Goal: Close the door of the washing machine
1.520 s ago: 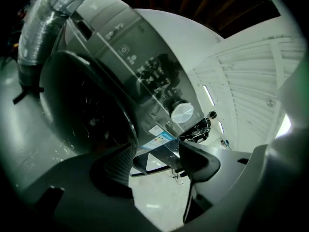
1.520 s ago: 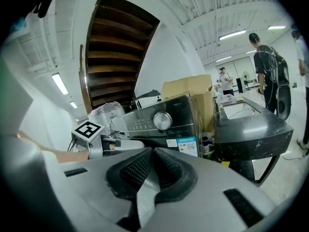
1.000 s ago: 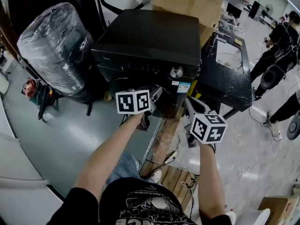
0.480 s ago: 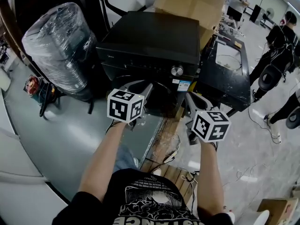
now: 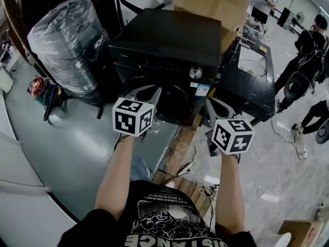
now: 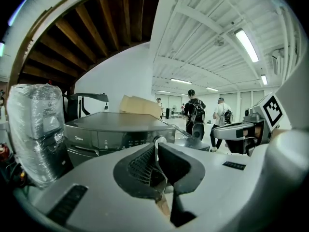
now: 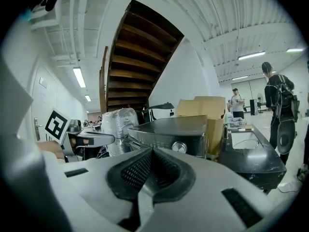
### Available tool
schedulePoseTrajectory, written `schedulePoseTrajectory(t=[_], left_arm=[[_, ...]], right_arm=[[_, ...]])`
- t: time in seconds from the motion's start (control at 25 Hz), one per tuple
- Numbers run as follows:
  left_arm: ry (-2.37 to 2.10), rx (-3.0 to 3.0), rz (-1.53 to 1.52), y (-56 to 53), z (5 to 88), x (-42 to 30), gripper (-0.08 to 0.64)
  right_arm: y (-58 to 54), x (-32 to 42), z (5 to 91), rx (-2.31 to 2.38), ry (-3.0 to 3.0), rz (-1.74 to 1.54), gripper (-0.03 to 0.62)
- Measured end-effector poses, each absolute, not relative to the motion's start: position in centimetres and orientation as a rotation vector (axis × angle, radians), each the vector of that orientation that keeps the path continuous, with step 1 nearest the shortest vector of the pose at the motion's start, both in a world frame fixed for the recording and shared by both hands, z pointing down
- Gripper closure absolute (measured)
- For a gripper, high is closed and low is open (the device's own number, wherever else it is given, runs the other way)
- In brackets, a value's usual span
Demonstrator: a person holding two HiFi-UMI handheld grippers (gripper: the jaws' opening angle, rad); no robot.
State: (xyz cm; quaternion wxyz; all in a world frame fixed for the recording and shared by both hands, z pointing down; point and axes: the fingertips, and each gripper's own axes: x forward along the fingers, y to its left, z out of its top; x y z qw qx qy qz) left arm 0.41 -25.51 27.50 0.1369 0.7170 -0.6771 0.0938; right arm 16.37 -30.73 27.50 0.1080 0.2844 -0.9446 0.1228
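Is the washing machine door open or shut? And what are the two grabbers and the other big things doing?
washing machine door: looks shut, partly hidden by the grippers.
left gripper: jaws have just closed; shut, nothing between them.
right gripper: shut, empty.
wrapped bundle: upright, covered in clear plastic.
cardboard box: behind the machine, top flaps down.

"Midea" on the front panel of the dark grey box-shaped washing machine (image 6: 106, 132). The black printed T-shirt (image 5: 164, 220) reads "DISTANCE", cut off at the picture's edge.
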Motion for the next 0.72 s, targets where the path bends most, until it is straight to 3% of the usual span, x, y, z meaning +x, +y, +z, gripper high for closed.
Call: schedulePoseTrajectory(t=[0.72], left_arm=[[-1.948,2.069,0.29,-25.0,28.1,1.4,0.518]], right_arm=[[-30.5,16.0,26.4,0.81,-2.809,0.329,0.572]])
